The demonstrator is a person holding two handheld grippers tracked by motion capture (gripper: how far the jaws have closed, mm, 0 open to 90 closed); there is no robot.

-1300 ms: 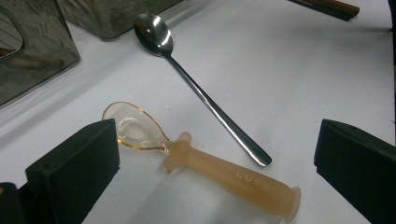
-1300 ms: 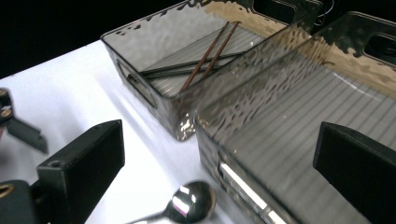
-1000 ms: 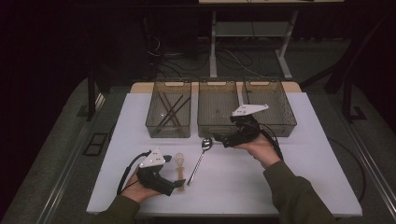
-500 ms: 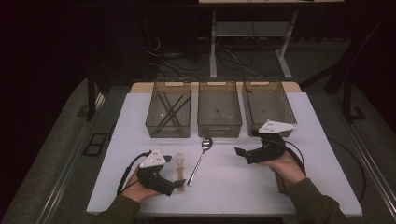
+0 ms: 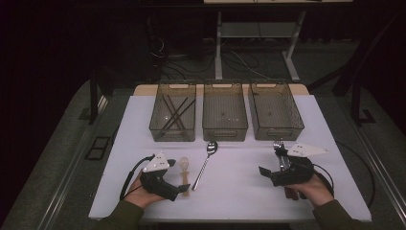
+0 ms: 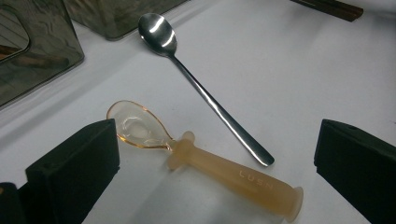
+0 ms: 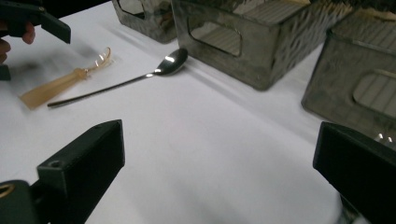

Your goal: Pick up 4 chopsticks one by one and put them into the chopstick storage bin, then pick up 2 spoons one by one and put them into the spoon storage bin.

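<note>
Your left gripper fingers spread wide, amber plastic spoon flat on the desk between them, untouched, steel spoon just beside it, your right gripper fingers spread, holding nothing.

A small see-through orange spoon lies flat on the white table in the lower middle of the left gripper view. Its thin, clear bowl points to the upper left and faces up. Its thick, cloudy handle runs to the lower right and has a round rim at the end and small letters on it. In the high view it lies in the lower left part of the frame, handle toward the bottom edge. A long shiny metal spoon lies just beside it, bowl up.
</note>
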